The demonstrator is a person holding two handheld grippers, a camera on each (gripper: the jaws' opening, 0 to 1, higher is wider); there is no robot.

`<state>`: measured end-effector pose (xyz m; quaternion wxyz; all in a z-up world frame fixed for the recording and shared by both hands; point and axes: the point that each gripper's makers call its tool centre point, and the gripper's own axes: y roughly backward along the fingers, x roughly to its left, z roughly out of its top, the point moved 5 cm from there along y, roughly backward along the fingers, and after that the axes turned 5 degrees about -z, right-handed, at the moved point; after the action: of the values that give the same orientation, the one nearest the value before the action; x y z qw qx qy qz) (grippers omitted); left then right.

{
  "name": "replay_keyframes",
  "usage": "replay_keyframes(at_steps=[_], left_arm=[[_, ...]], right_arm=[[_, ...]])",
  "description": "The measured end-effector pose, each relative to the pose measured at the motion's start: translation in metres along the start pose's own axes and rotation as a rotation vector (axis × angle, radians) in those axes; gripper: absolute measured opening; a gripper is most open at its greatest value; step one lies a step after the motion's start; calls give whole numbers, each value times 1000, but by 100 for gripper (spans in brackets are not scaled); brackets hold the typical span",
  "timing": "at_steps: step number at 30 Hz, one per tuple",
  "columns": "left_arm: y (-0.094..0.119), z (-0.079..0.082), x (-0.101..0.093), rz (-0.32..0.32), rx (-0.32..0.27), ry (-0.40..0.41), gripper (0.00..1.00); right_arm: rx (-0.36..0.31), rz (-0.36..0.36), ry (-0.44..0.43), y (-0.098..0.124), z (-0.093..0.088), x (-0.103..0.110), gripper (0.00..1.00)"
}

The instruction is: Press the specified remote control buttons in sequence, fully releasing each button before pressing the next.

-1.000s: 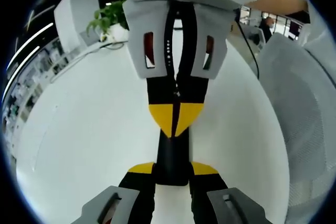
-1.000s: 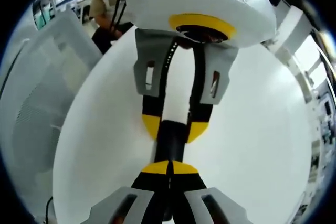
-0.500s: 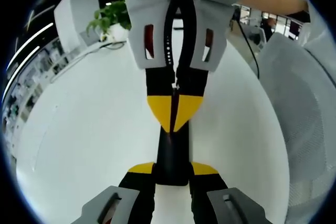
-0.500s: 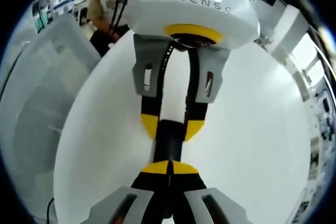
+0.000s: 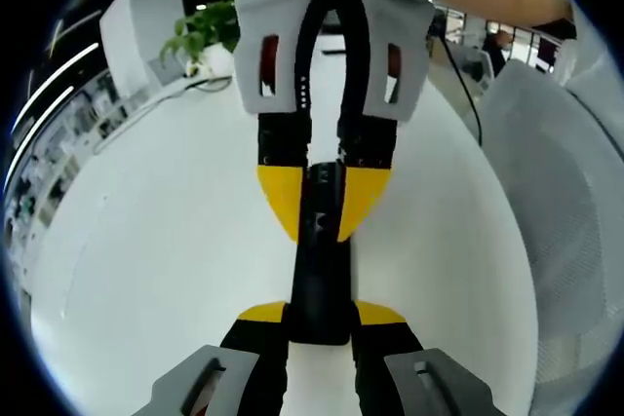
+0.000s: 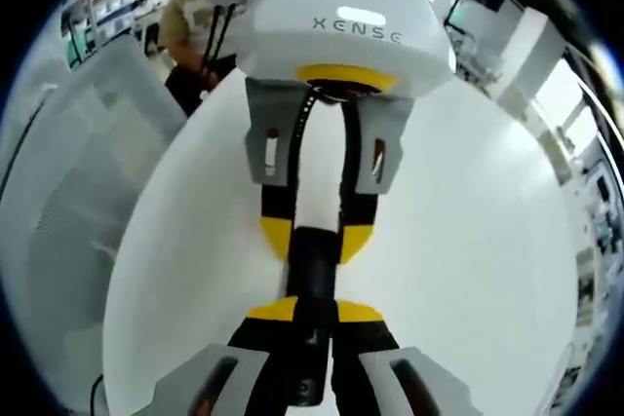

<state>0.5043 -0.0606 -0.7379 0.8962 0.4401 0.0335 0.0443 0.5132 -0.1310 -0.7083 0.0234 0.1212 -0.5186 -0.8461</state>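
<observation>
In the left gripper view, the black remote control [image 5: 320, 270] lies lengthwise on a white table [image 5: 146, 241], a potted plant [image 5: 200, 31] behind. The left gripper [image 5: 320, 323] clamps its near end; the right gripper [image 5: 324, 204] straddles the far end, jaws parted. In the right gripper view, "XENSE" marks the left gripper [image 6: 312, 241], clamped on the remote control [image 6: 310, 284], while the right gripper [image 6: 314, 317] is released.
</observation>
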Motion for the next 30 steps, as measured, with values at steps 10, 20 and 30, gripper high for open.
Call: replay_keyframes(at_steps=[10,20,30], left_arm=[[0,0,0,2,-1,0,24],[1,-1,0,2,-15,0,24],[1,0,-1,1,-21,1,24]], right_arm=[[-9,-20,-1,2,-1,1,14],[-48,-41,-35,7,-2,-3,17],[-58,-45,-68,11,-13,-4,23]])
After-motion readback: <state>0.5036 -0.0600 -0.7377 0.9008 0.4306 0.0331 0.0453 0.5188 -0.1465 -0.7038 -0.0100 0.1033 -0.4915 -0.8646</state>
